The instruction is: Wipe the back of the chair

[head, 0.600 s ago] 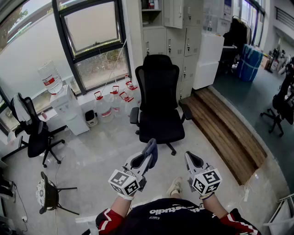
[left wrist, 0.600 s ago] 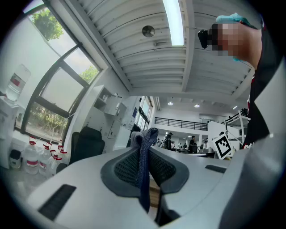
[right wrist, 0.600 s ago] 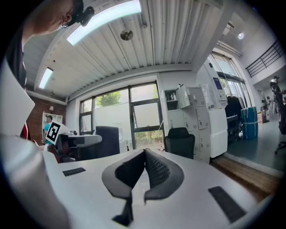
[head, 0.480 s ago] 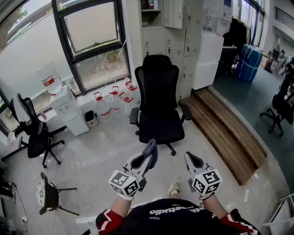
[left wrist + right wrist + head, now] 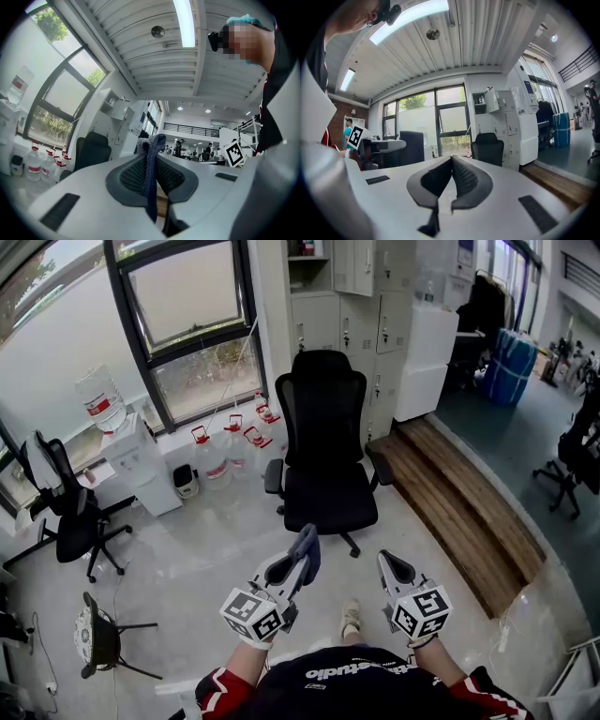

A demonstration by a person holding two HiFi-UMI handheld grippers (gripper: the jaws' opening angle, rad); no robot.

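A black office chair (image 5: 326, 437) stands ahead on the pale floor, facing me, its tall back toward the lockers. It shows small in the left gripper view as the chair (image 5: 93, 152) and in the right gripper view as the chair (image 5: 487, 147). My left gripper (image 5: 302, 557) is shut on a blue-grey cloth (image 5: 308, 550), which sticks up between the jaws as the cloth (image 5: 151, 164). My right gripper (image 5: 391, 565) is shut with nothing in it. Both are held low in front of me, well short of the chair.
Water bottles (image 5: 230, 444) and a white dispenser (image 5: 141, 460) line the window wall at left. White lockers (image 5: 370, 324) stand behind the chair. A wooden step (image 5: 459, 512) runs along the right. Another black chair (image 5: 70, 512) and a stool (image 5: 98, 638) are at left.
The person's foot below the grippers has shifted slightly. The grippers and the chair hold their places.
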